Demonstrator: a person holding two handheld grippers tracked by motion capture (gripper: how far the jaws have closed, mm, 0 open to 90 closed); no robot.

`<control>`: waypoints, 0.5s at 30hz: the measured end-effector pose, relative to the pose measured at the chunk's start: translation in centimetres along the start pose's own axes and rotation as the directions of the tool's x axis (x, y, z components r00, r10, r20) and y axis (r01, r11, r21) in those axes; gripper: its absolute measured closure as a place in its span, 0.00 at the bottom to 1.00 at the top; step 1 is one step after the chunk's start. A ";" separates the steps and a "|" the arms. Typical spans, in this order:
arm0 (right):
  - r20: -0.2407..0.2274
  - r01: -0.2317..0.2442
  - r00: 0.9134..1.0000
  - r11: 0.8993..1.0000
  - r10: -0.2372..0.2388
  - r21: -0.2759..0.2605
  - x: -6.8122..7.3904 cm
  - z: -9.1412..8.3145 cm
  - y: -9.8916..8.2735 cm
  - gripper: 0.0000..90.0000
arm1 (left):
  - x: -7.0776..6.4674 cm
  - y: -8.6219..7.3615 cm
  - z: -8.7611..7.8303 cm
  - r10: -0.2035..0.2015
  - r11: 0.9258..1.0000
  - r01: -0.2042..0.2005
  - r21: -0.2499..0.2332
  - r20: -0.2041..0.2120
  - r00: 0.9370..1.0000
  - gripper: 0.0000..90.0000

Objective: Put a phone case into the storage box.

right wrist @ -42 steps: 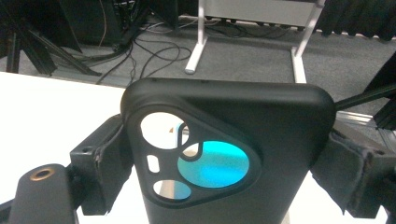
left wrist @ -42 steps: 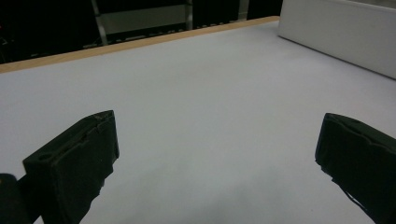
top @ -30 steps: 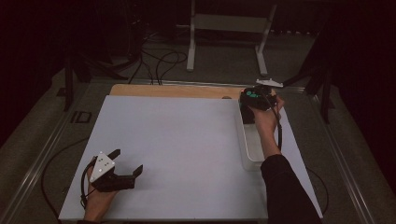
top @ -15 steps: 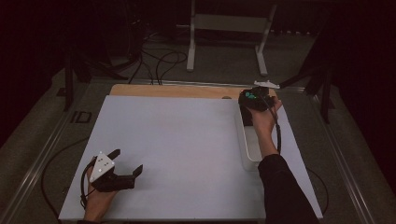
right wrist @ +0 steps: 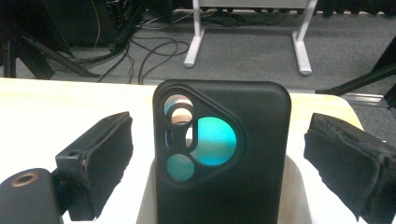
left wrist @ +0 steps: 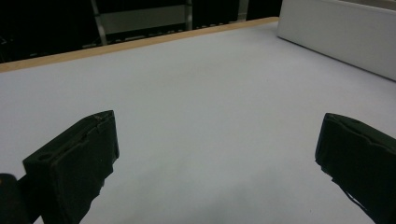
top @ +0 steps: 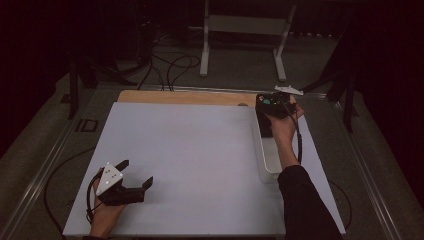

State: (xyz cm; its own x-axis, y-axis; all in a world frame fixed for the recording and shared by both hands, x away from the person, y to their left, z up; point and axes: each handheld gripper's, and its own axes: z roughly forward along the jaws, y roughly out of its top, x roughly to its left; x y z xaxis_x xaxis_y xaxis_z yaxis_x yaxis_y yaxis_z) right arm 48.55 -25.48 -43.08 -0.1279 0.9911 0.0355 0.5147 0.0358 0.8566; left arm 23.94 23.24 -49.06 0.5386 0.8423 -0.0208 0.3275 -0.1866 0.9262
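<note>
Phone case (right wrist: 223, 154) stands upright between the right gripper (right wrist: 219, 163)'s wide jaws, untouched, long axis vertical, over the white tray (top: 265, 165); the left gripper (top: 131, 176), also wide, lies well apart.

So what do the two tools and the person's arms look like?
Each tool is black, with two thick jaws padded in rough black foam. The left tool carries a grey three-cornered plate dotted with small holes, and a black cable loops behind it. The right tool has a similar pale plate and a black cable trailing along the arm, which wears a dark long sleeve.
</note>
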 end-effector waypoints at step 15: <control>-0.080 0.013 0.997 1.000 -0.014 -0.015 0.0 -2.3 0.2 0.09 | -0.1 0.0 0.1 0.001 1.000 -0.001 0.006 0.003 1.000 0.00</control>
State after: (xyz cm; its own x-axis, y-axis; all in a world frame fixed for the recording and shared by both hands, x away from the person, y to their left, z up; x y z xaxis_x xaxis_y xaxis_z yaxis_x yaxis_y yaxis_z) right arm 46.73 -25.73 -41.73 -0.2029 0.9771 0.0644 0.5005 0.0469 0.8645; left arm 23.98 23.14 -49.11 0.5414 0.8405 -0.0212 0.3313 -0.1900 0.9242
